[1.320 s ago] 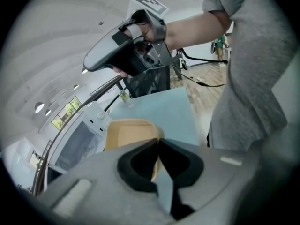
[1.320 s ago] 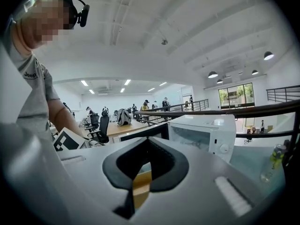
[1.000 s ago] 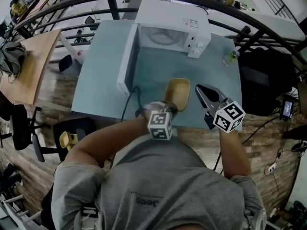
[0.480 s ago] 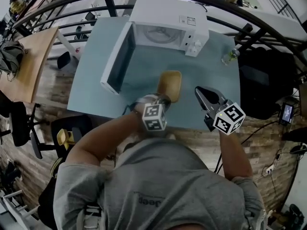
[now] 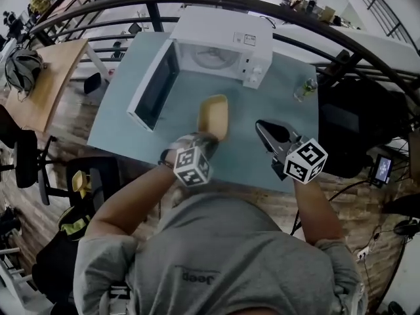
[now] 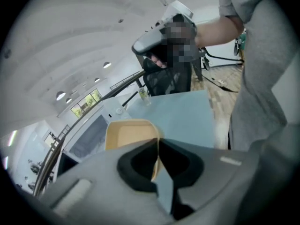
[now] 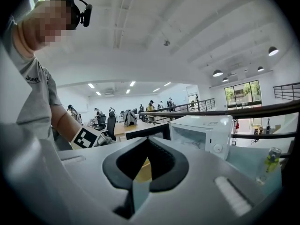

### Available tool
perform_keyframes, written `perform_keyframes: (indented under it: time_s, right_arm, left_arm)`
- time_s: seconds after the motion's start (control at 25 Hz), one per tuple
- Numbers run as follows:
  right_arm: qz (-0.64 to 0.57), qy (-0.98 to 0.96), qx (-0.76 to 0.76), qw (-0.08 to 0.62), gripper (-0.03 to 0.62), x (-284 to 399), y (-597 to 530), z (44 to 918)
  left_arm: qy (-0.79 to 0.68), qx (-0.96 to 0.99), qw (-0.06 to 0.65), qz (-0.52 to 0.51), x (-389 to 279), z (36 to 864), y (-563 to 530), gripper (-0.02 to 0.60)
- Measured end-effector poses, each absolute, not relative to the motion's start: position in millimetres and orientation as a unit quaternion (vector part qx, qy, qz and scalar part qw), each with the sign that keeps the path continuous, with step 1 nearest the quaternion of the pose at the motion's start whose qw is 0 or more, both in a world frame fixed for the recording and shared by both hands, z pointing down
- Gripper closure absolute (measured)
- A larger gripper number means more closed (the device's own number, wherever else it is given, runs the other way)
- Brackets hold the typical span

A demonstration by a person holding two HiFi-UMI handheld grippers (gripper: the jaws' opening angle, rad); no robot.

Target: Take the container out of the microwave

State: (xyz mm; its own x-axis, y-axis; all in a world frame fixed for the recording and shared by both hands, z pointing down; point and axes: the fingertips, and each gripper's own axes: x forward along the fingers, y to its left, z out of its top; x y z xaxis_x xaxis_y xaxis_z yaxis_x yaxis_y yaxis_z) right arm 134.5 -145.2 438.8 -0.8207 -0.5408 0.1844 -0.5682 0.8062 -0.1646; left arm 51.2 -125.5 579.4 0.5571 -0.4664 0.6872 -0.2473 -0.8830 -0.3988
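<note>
The yellow container (image 5: 213,115) is outside the white microwave (image 5: 223,44), over the teal table (image 5: 275,110) in front of the oven's open mouth. My left gripper (image 5: 200,140) is shut on its near rim; in the left gripper view the thin rim of the container (image 6: 129,132) runs between the jaws of the left gripper (image 6: 158,149). The microwave door (image 5: 154,87) stands swung out to the left. My right gripper (image 5: 269,133) hovers to the right of the container, shut with nothing in it. In the right gripper view the right gripper (image 7: 147,142) points toward the microwave (image 7: 201,132).
A small bottle (image 5: 303,87) stands on the table right of the microwave, also the bottle (image 7: 268,163). A wooden table (image 5: 46,90) and office chairs lie to the left, and a dark railing (image 5: 341,41) curves behind the table. A black chair (image 5: 348,130) is at the right.
My left gripper has drawn the container leftward and a little farther from the microwave. The right gripper has barely moved. The head view has swung slightly.
</note>
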Motion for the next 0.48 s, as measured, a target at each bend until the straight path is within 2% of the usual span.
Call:
perform_keyframes:
  time_s: [0.48]
  right_arm:
    - [0.064, -0.969, 0.233, 0.049, 0.591, 153.9, -123.9, 390.7]
  left_arm:
    - [0.308, -0.84, 0.146, -0.423, 22.2, 466.2, -121.0, 0.551]
